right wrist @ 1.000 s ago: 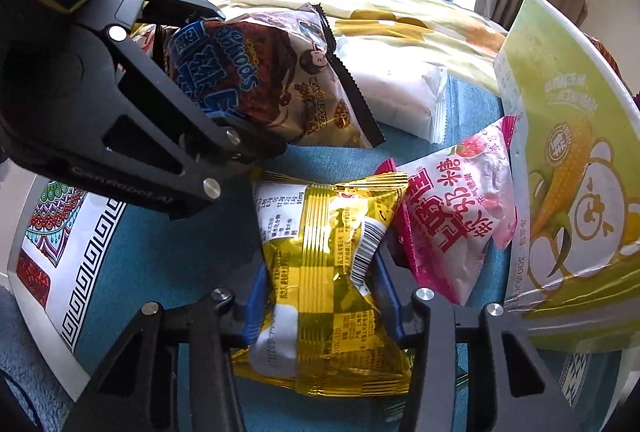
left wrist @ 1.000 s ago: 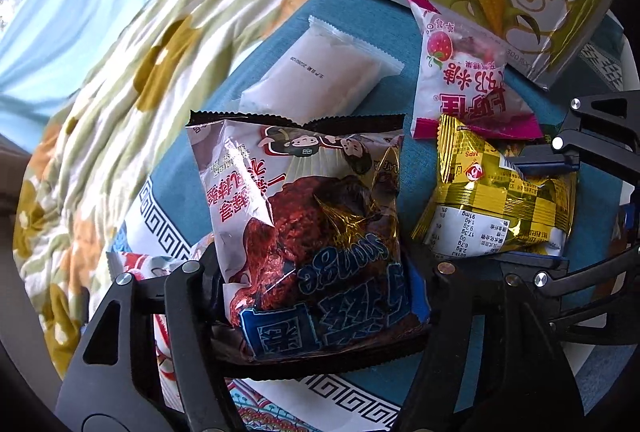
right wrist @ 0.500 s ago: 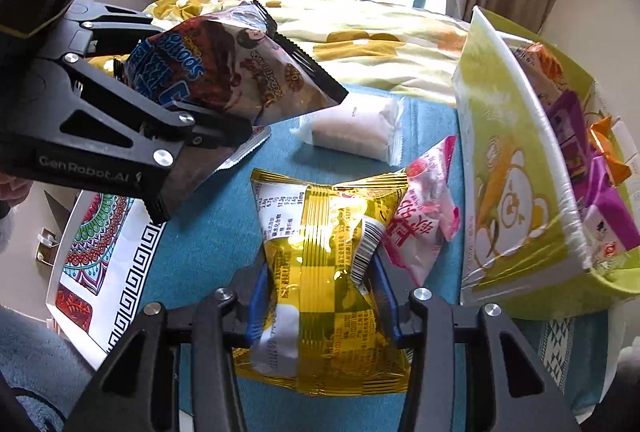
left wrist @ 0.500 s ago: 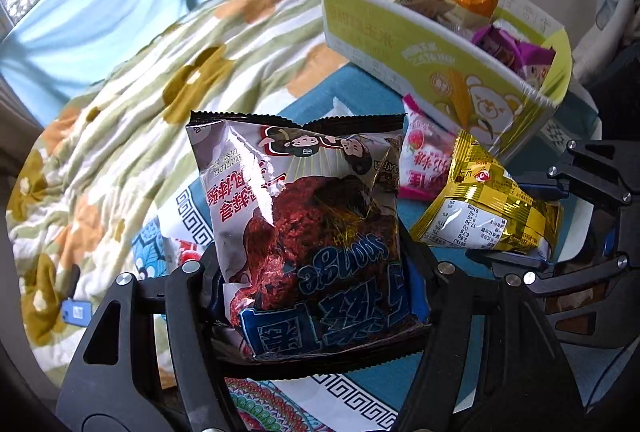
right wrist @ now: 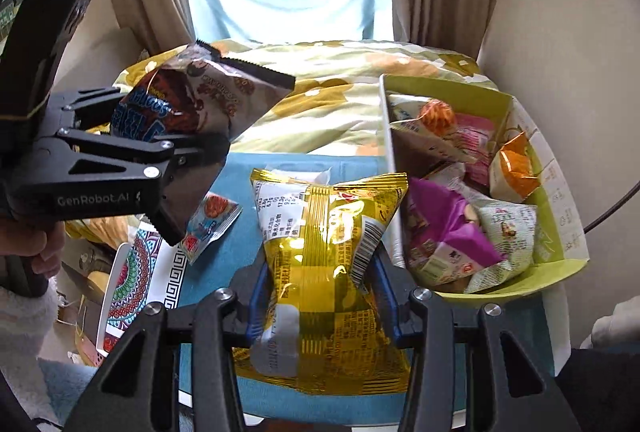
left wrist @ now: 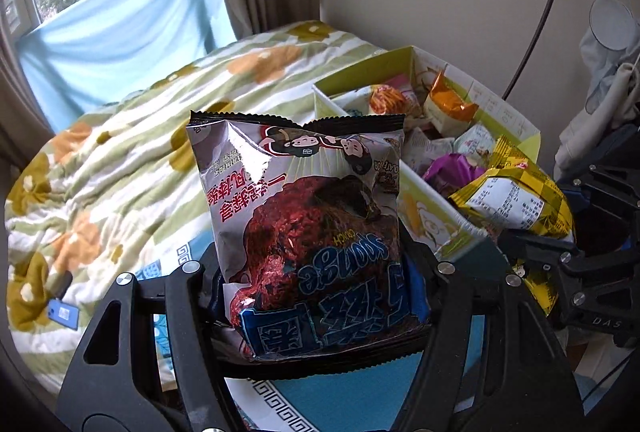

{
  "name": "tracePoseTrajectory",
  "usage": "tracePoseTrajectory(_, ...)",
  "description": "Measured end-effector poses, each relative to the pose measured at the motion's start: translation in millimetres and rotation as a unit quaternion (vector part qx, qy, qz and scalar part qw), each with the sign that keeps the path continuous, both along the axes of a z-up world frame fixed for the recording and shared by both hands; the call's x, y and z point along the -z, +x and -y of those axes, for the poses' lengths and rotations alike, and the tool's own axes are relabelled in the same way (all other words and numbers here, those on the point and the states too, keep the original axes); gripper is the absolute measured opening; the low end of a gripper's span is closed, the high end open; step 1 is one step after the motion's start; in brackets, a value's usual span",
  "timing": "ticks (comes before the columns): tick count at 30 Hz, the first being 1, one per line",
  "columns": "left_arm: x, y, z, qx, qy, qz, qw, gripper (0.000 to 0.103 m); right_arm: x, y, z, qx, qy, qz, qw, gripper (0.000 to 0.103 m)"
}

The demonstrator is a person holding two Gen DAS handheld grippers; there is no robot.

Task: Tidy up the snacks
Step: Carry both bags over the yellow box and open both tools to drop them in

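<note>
Showing only in the right view: small red-blue packet [right wrist: 210,222] on table [right wrist: 240,248].

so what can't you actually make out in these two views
- Box contents: in both views the packets overlap, so no count; its far wall is cut off by the gold packet in the left view.
- Small packet on the table: right view, partly behind the left gripper, print too small.
- Chocolate bag: lower edge hidden behind the jaws, left view.
- Table under the bags: mostly covered.
</note>
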State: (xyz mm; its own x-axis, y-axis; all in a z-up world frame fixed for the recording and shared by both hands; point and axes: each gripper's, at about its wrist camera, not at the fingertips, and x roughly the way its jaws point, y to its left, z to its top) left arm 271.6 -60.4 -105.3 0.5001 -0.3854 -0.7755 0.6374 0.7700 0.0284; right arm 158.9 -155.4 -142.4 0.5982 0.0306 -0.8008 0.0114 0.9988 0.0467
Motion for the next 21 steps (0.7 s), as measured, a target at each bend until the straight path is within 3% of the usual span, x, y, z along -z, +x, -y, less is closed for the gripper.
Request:
tracePoseTrajectory(9, -13.7, -6.2, 96.1, -0.041, -0.044, -0.023, 0.9979, 0.063, -42.0, -8.0, 102.0, 0.018, 0.010, 0.040, 0.999, 0.042)
tracePoseTrajectory(16, 6.0, 9.1, 176.5, -0.077, -0.056, -0.065, 0.9933, 0.063, -53.9, 1.8, 179.2, 0.003, 0.016, 0.056, 0.998, 0.042)
tracePoseTrajectory(21, 25.6, 21.1, 206.9, -0.112, -0.049, -0.094, 0.9881, 0.066, -55.2, 18.8, 213.8, -0.023, 0.015, 0.053, 0.998, 0.042)
